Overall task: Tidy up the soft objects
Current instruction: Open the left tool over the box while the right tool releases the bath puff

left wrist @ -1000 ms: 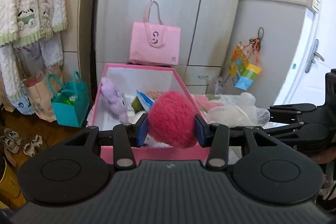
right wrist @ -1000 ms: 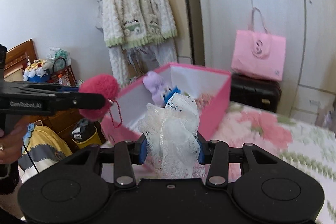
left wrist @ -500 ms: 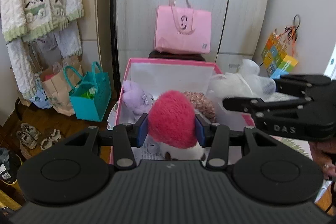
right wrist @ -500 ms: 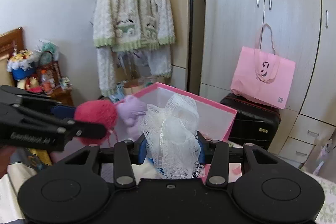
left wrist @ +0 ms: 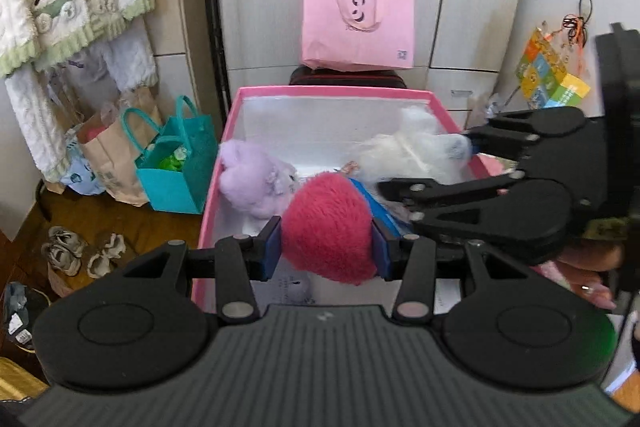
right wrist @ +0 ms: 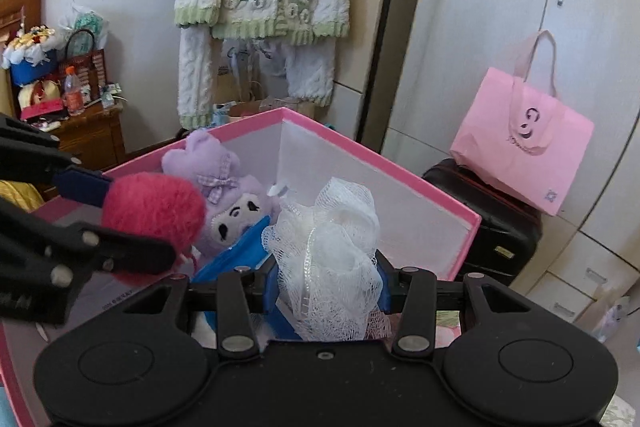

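In the left wrist view, a fluffy red ball (left wrist: 329, 227) is squeezed between the two blue pads of the left gripper (left wrist: 326, 247), so the left gripper is closed on it. The ball is held over the near part of an open pink box (left wrist: 332, 91). A purple plush toy (left wrist: 256, 183) is seen lying inside the box on its left side. The right gripper (left wrist: 432, 163) is seen reaching in from the right, with a white net puff (left wrist: 408, 151) held over the box. In the right wrist view, the white net puff (right wrist: 332, 259) is pinched between the pads of the right gripper (right wrist: 326, 287), above the pink box (right wrist: 400, 171). The purple plush toy (right wrist: 228, 195) is seen in the box just behind the red ball (right wrist: 154, 211), which is held by the left gripper (right wrist: 132, 215). A pink bag (right wrist: 524, 147) is seen standing on a black case (right wrist: 496, 227) behind the box.
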A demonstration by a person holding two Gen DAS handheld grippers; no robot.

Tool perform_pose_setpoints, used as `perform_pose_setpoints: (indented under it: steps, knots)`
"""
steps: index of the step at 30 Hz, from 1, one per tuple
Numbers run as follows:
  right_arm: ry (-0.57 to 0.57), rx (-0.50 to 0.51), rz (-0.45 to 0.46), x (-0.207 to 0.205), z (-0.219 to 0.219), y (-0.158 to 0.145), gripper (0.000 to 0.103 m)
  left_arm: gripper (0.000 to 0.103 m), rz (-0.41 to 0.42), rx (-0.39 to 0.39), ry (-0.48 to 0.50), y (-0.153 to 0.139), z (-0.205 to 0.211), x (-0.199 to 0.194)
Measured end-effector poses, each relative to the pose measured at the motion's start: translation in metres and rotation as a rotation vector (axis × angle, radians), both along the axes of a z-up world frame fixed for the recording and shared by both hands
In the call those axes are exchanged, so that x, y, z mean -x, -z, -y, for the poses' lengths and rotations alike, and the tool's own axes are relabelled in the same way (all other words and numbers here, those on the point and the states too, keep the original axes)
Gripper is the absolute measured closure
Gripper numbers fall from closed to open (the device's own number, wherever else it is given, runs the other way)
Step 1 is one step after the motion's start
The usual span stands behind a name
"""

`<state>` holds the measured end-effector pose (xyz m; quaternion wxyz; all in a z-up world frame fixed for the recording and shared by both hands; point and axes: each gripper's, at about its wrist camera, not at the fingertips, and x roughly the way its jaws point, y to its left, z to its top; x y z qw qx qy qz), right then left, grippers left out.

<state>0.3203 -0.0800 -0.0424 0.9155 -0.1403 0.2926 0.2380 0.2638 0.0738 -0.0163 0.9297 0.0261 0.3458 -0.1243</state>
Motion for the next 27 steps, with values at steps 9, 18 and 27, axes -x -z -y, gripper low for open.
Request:
perform_pose_setpoints:
  steps: [9, 18, 27]
  knots:
    - [0.01, -0.018, 0.033, -0.002, 0.007, -0.001, 0.03, 0.052, 0.007, -0.035, -0.073, 0.0, 0.002, -0.005]
    - [0.039, -0.204, 0.131, 0.074, 0.055, -0.021, 0.023, 0.038, 0.067, 0.137, -0.119, -0.016, -0.026, 0.047]
    - [0.12, -0.265, 0.161, 0.14, 0.075, -0.027, 0.021, 0.035, 0.107, 0.147, -0.061, -0.022, -0.014, 0.095]
